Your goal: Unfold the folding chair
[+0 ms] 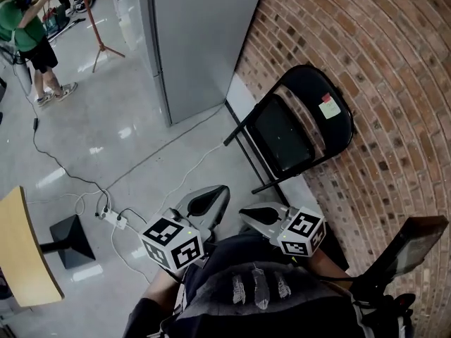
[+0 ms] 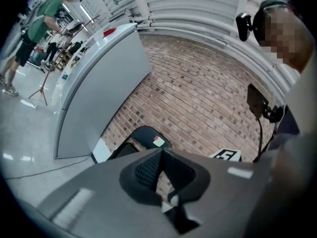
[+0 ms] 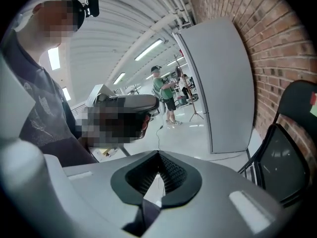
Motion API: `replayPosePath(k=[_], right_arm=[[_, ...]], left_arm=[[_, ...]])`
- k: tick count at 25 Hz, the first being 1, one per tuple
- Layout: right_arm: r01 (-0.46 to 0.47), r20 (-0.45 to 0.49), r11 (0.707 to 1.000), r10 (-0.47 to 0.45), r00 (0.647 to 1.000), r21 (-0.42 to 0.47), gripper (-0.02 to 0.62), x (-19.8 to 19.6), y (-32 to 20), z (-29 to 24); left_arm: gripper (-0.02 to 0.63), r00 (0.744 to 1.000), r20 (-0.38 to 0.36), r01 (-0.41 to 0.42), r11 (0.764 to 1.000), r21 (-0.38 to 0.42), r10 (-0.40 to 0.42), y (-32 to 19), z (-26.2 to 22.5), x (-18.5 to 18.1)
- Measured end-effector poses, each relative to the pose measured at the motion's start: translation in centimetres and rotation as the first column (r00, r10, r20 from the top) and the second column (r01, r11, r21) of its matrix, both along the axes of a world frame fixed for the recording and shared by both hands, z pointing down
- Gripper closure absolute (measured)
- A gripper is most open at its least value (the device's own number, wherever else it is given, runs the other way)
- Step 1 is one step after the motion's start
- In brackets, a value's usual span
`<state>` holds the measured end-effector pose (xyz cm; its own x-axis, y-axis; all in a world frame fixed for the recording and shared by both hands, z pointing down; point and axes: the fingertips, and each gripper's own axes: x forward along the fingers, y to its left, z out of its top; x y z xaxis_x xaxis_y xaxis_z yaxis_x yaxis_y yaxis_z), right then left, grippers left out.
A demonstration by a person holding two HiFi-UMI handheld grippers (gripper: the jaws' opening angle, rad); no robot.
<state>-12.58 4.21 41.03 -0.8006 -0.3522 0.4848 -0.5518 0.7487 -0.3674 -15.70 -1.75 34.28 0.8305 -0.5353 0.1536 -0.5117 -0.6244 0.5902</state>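
A black folding chair (image 1: 296, 129) leans folded against the brick wall (image 1: 380, 69), with a small white and red label on its backrest. It also shows in the left gripper view (image 2: 146, 138) and at the right edge of the right gripper view (image 3: 287, 157). My left gripper (image 1: 204, 204) and my right gripper (image 1: 264, 215) are held close to my body, a short way in front of the chair. Both are shut with nothing between the jaws. Neither touches the chair.
A grey cabinet (image 1: 201, 41) stands against the wall beyond the chair. White cables and a power strip (image 1: 113, 219) lie on the floor at the left. A wooden tabletop (image 1: 25, 252) and its black base (image 1: 70, 239) stand at lower left. A person (image 1: 28, 41) stands far off.
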Motion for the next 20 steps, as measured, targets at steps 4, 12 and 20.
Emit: replayPosePath(k=[4, 12, 20], right_arm=[[-0.041, 0.053, 0.999, 0.043, 0.998, -0.031, 0.594, 2.2, -1.0, 0.1], [-0.181, 0.181, 0.976, 0.201, 0.963, -0.121, 0.594, 7.8, -2.7, 1.2], [-0.257, 0.257, 0.947, 0.301, 0.918, -0.19, 0.594, 13.3, -3.5, 2.8]], left_arm=[[0.604, 0.999, 0.022, -0.049, 0.999, -0.016, 0.049, -1.0, -0.4, 3.1], [0.604, 0.978, 0.138, -0.148, 0.988, -0.051, 0.153, -3.1, 1.1, 8.6], [0.604, 0.949, 0.208, -0.222, 0.971, -0.09, 0.236, -3.5, 1.9, 15.4]])
